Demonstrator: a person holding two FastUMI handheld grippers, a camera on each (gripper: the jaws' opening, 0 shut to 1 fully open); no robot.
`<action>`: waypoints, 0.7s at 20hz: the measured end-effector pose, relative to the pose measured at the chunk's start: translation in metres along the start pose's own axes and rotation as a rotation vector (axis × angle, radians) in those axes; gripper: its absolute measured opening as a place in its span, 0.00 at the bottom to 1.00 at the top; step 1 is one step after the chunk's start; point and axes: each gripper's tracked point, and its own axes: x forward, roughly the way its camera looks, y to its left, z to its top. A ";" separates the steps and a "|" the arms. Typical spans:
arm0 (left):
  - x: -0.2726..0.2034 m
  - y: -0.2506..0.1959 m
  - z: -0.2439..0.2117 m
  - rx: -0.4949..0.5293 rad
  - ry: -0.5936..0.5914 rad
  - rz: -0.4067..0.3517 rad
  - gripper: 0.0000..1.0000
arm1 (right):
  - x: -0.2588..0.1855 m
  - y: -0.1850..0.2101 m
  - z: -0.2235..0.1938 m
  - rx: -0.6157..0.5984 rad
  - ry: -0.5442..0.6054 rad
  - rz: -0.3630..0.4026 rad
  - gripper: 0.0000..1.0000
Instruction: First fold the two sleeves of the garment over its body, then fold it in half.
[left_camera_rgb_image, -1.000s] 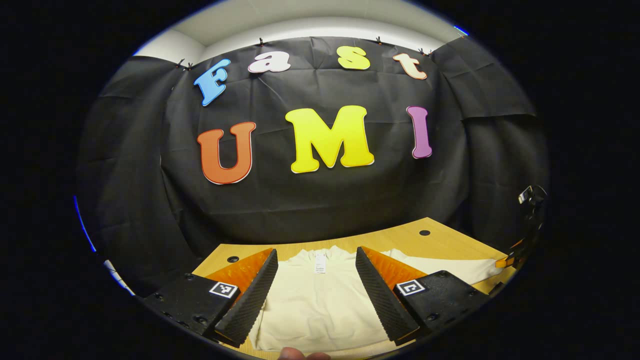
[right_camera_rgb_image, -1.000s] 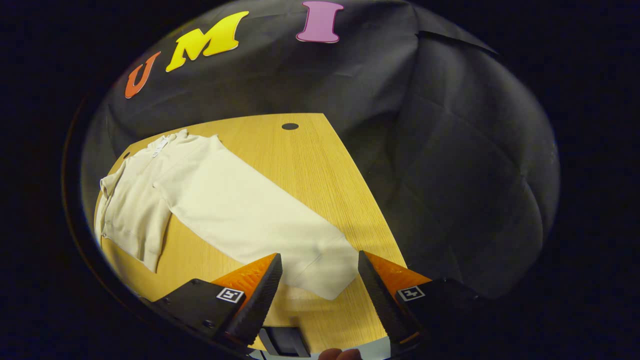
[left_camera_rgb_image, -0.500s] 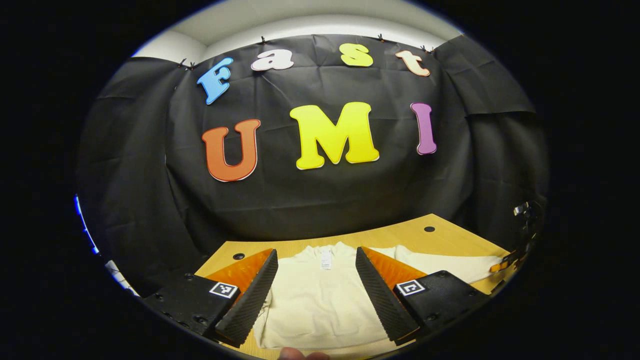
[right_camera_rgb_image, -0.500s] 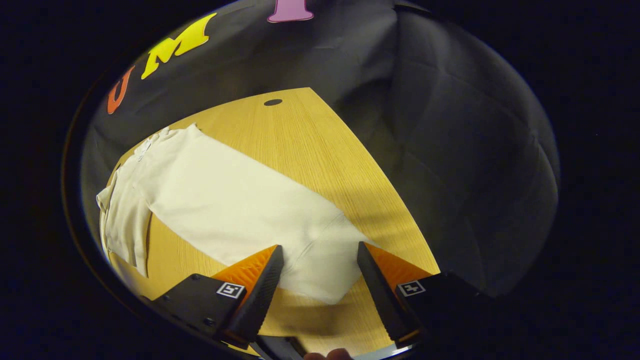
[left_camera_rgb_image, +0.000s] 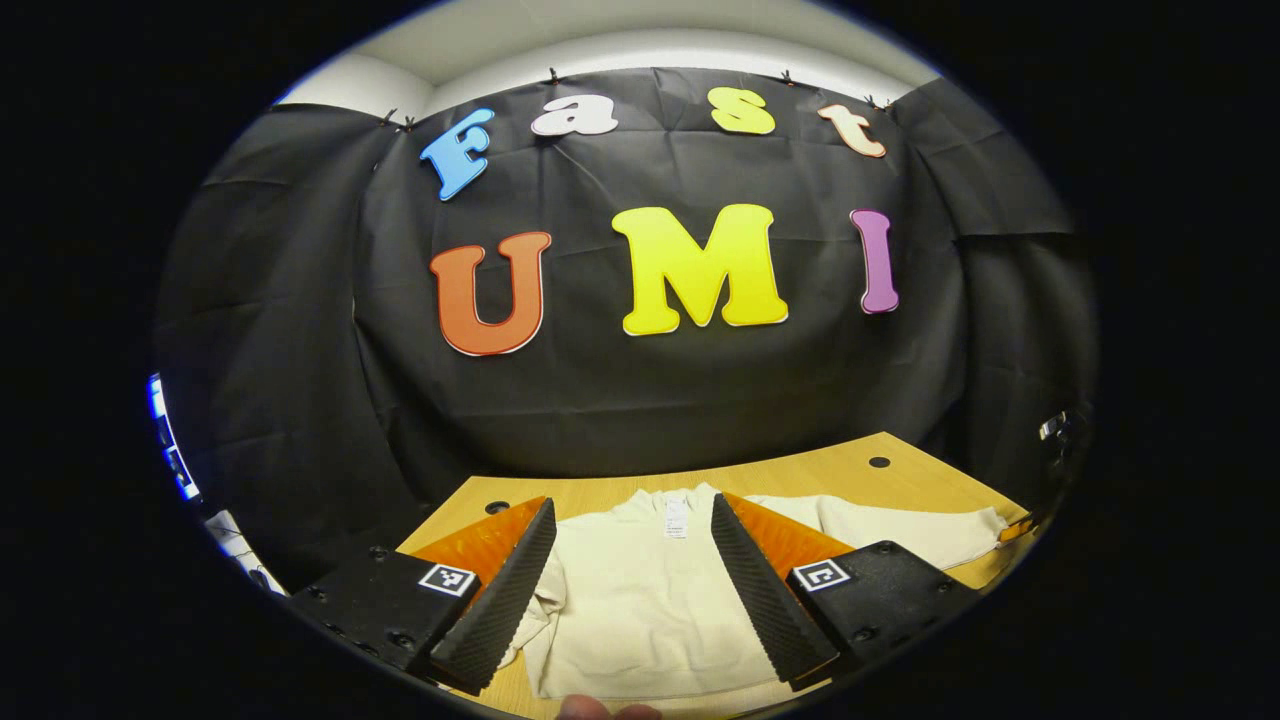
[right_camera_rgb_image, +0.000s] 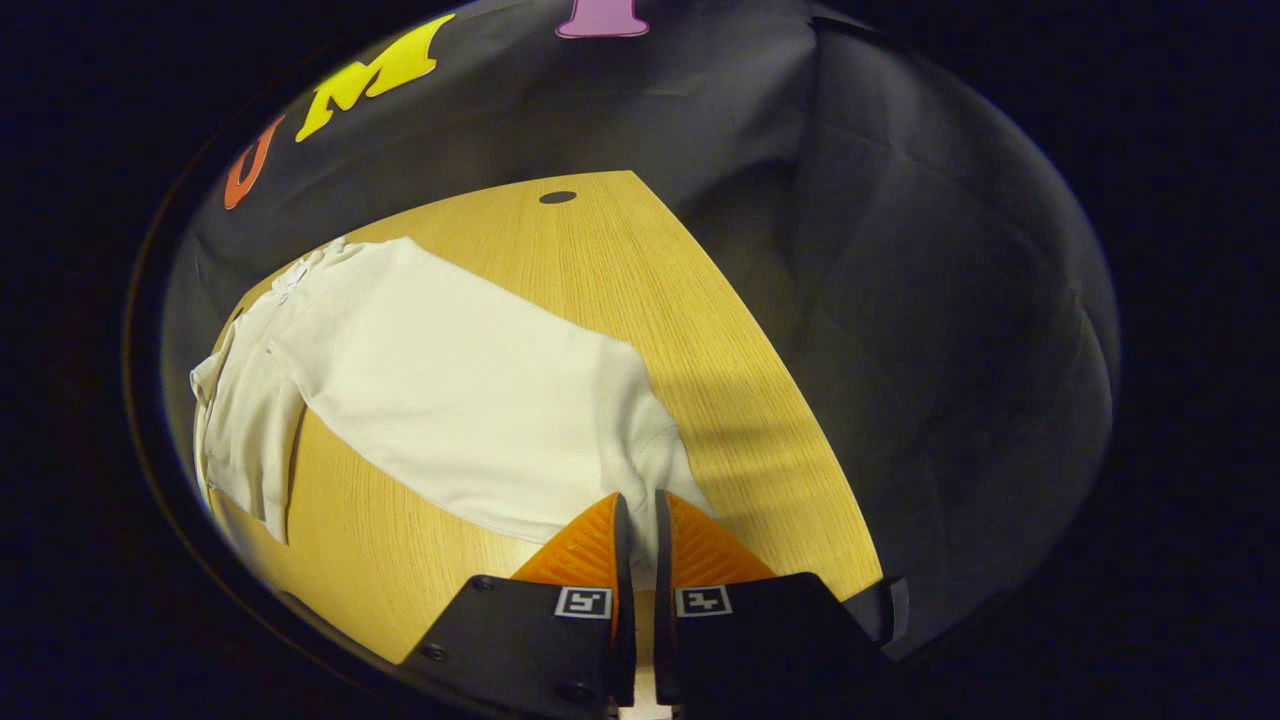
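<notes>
Right tool (right_camera_rgb_image: 635, 520) now clamps sleeve (right_camera_rgb_image: 470, 400) cuff (bare table (right_camera_rgb_image: 640, 290) beyond)

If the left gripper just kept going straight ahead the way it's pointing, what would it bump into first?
Probably the cream garment lying on the table between the open left gripper; aimed higher, it would reach the black cloth wall. Depth is unclear.
</notes>
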 end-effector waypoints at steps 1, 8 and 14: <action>-0.001 0.003 -0.001 -0.001 -0.003 0.005 0.99 | 0.000 0.002 0.001 0.023 0.011 0.006 0.08; 0.000 0.032 -0.014 -0.019 0.009 0.040 0.99 | -0.047 0.028 0.046 0.075 -0.083 0.060 0.08; 0.003 0.058 -0.027 -0.056 0.029 0.073 0.99 | -0.103 0.095 0.118 0.007 -0.206 0.183 0.08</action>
